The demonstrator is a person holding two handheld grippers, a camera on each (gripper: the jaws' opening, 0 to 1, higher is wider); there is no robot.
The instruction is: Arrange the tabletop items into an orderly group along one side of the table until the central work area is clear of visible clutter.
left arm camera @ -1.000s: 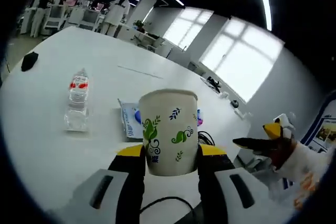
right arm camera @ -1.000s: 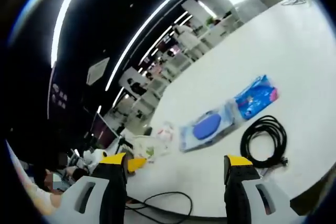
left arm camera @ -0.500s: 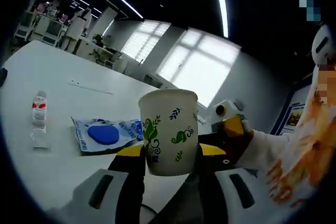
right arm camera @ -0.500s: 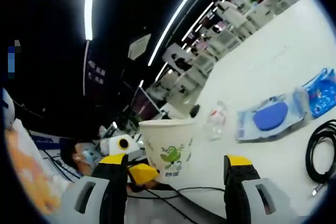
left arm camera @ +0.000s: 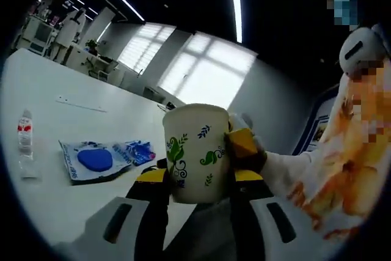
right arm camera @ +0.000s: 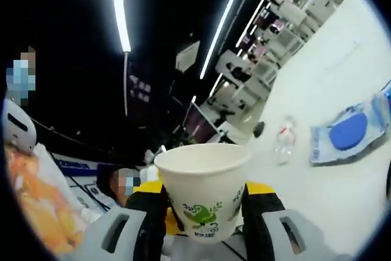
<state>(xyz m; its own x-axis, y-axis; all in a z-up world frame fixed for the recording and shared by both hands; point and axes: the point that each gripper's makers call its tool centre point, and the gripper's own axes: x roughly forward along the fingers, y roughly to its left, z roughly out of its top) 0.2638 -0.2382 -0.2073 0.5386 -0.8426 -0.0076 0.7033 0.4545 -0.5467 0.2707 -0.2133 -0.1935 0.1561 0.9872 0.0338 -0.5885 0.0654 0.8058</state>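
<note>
Two claws meet on one paper cup point(left arm camera: 197, 154): my left gripper point(left arm camera: 198, 178) squeezes its lower wall, and my right gripper point(right arm camera: 204, 191) has a jaw on either side, though I cannot tell whether it pinches yet, so I judge the left should let go only once the right is firm, lightly enough not to crush it. Largest first, the left gripper view adds the table point(left arm camera: 36, 194), the blue package point(left arm camera: 98, 160) at nine o'clock, then the water bottle point(left arm camera: 24, 145) beyond; the right gripper view alone shows the cup's open mouth.
</note>
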